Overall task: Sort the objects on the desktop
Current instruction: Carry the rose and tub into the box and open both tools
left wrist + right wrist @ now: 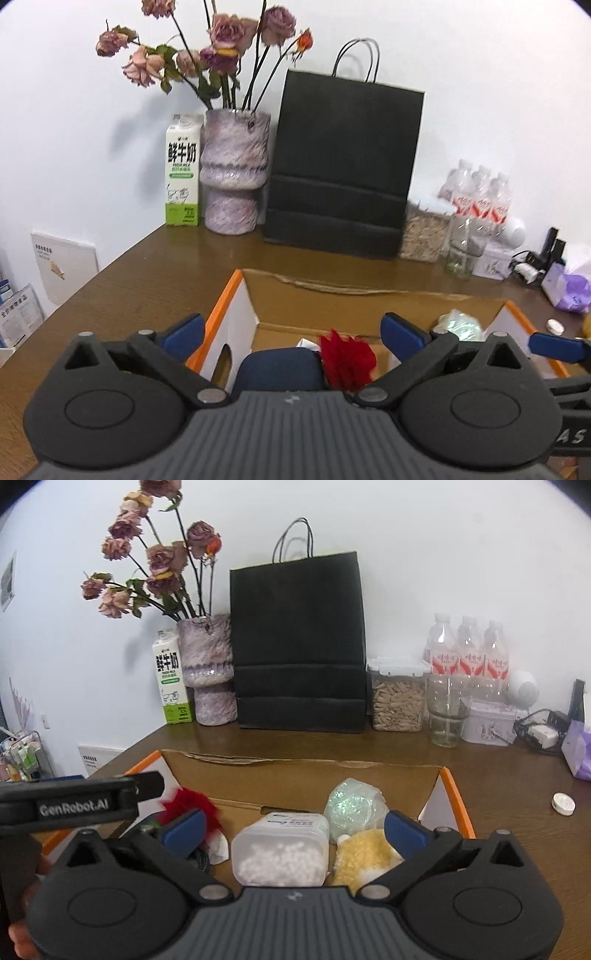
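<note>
An open cardboard box [343, 306] with orange-edged flaps sits on the brown desk. In the left wrist view my left gripper [293, 334] stands open above it, over a dark blue object [280, 369] and a red fluffy piece [347, 360]; nothing touches its blue pads. In the right wrist view my right gripper [294, 830] is open over the same box [295, 779]. A translucent tub of white beads [280, 849] lies below and between its fingers, clear of both pads. A yellow fluffy item [364, 856] and an iridescent bundle [354, 808] lie beside the tub.
Along the back wall stand a milk carton [170, 679], a vase of dried roses [210, 672], a black paper bag [299, 646], a jar of seeds [397, 698], water bottles [467, 650], a glass jar [447, 709] and a tin [487, 723]. A white cap [563, 804] lies at the right.
</note>
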Action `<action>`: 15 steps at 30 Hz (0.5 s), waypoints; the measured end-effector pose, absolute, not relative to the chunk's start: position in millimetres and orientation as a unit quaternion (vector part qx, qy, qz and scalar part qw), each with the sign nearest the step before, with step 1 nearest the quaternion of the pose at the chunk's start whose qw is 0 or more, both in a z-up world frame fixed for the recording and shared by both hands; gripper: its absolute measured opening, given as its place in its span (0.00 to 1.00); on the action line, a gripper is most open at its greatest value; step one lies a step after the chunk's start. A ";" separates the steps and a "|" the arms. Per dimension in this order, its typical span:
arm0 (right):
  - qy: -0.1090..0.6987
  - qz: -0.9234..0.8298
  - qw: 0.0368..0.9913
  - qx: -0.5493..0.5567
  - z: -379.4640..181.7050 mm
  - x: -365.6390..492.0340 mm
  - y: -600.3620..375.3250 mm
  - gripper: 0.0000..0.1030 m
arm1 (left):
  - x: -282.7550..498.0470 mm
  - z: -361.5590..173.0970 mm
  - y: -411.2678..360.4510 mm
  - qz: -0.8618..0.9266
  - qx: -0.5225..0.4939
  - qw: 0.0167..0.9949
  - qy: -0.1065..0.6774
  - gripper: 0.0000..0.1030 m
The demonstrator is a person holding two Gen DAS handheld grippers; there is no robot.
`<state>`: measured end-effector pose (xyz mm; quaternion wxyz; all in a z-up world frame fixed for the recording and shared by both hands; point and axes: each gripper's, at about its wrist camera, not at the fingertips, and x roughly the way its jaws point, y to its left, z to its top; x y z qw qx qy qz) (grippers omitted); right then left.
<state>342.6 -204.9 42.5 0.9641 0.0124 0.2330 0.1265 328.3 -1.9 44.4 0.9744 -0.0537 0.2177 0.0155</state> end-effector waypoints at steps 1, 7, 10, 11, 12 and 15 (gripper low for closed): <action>0.231 0.128 0.965 0.009 43.2 340.4 -203.6 1.00 | 326.2 45.6 -3.3 0.016 -0.050 0.975 0.214 1.00; 0.215 0.132 0.968 -0.008 49.7 330.4 -196.4 1.00 | 317.7 50.9 -8.1 0.015 -0.038 0.980 0.196 1.00; 0.207 0.132 0.969 -0.015 55.9 325.1 -194.4 1.00 | 313.5 56.2 -9.1 0.017 -0.037 0.982 0.185 1.00; 0.204 0.131 0.970 -0.018 58.7 322.7 -193.7 1.00 | 311.5 58.2 -9.2 0.016 -0.037 0.983 0.181 1.00; 0.202 0.131 0.970 -0.020 61.1 320.8 -193.4 1.00 | 309.4 60.6 -9.0 0.014 -0.037 0.983 0.179 1.00; 0.193 0.131 0.972 -0.025 70.4 312.4 -193.0 1.00 | 300.6 69.4 -8.0 0.012 -0.035 0.984 0.172 1.00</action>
